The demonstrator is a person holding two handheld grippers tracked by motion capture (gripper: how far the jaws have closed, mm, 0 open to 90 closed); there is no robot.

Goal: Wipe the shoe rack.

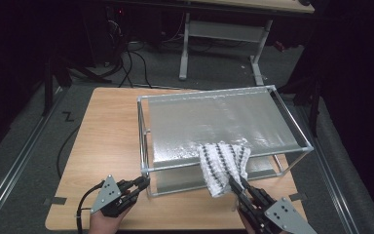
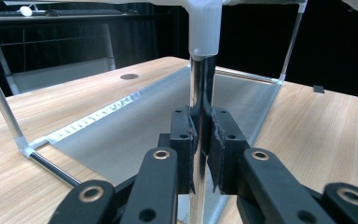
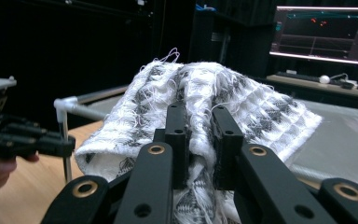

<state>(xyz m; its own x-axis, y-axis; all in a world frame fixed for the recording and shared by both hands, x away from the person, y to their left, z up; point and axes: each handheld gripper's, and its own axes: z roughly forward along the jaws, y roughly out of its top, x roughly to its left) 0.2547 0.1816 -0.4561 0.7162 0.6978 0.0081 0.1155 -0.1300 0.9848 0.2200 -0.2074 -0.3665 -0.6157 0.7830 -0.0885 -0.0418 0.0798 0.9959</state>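
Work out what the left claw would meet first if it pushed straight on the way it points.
The left claw is already shut on the rack's chrome corner post, so that post blocks it at once.

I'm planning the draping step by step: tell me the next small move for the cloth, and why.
Probably carry the cloth farther onto the rack's top sheet. The right tongs pinch its hanging end, most of it drapes over the near rail, and the left tongs clamp the corner post, steadying the rack.
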